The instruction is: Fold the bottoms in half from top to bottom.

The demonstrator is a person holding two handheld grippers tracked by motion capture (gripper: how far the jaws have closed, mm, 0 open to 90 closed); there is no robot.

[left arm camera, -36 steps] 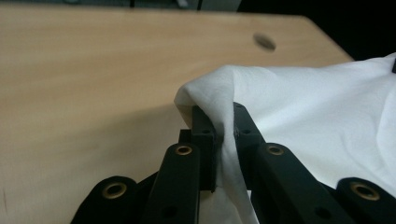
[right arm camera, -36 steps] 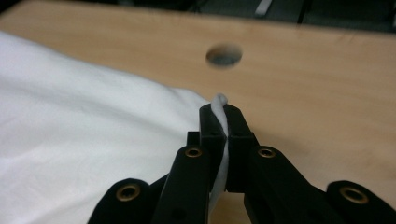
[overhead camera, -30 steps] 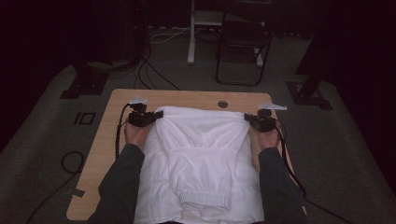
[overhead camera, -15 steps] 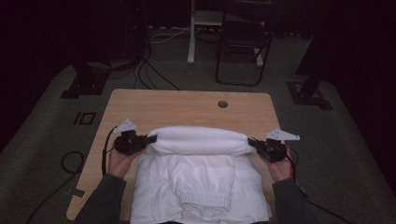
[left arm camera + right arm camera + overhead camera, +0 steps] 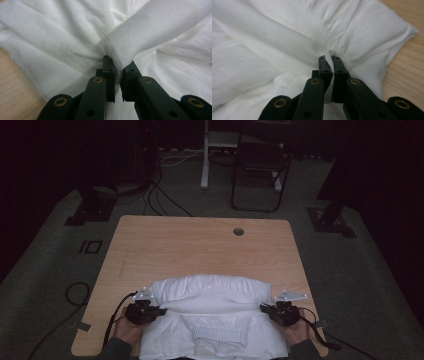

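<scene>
Low in the high view, your left gripper [image 5: 159,310] and right gripper [image 5: 263,308] each pinch tight on a side of the white shirt [image 5: 215,320]. The shirt lies folded at the near edge of the wooden table [image 5: 200,245], bottom middle.

Both grippers have drawn back from the far part of the wooden table [image 5: 200,245] toward its near edge. The left gripper [image 5: 159,310] and right gripper [image 5: 265,308] carried the white garment's [image 5: 215,320] far edge with them, folding it over itself, so a rolled fold now lies across the near half.
</scene>
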